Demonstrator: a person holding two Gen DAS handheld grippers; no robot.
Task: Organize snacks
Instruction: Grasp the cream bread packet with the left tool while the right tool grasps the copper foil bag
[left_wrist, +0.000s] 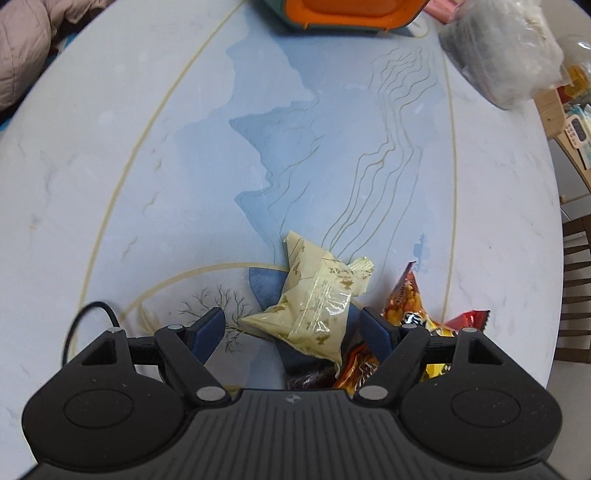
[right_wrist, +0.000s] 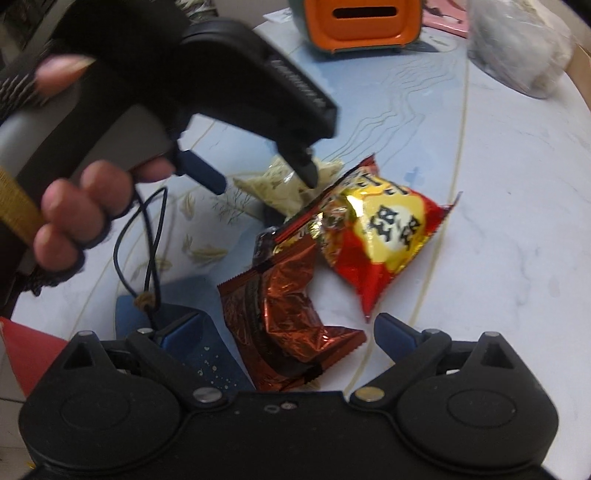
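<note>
A pale marble-look table (left_wrist: 110, 155) with a blue mountain pattern and thin gold lines fills both views; at its far edge stands an orange and green basket (left_wrist: 343, 13), and to the right of that lies a lumpy clear plastic bag (left_wrist: 506, 48) with grey and white contents; the snacks sit in a loose heap on the near part of the table, well apart from the basket; the red and yellow snack bag (right_wrist: 384, 236) is the biggest of them, lying tilted with one corner over the dark red foil packet (right_wrist: 288, 325), which is crumpled and bent; the cream packet (left_wrist: 314, 302) with gold print lies just beyond those two, touching them at the heap's far side; the left gripper (left_wrist: 293, 328) hangs over the cream packet with its blue fingers spread wide on either side — the pads clear of the wrapper; a hand (right_wrist: 85, 221) holds that tool's grip, a thin black cord looping below it; the right gripper (right_wrist: 288, 339) is likewise spread wide, its fingers straddling the dark red foil packet without pressing it
</note>
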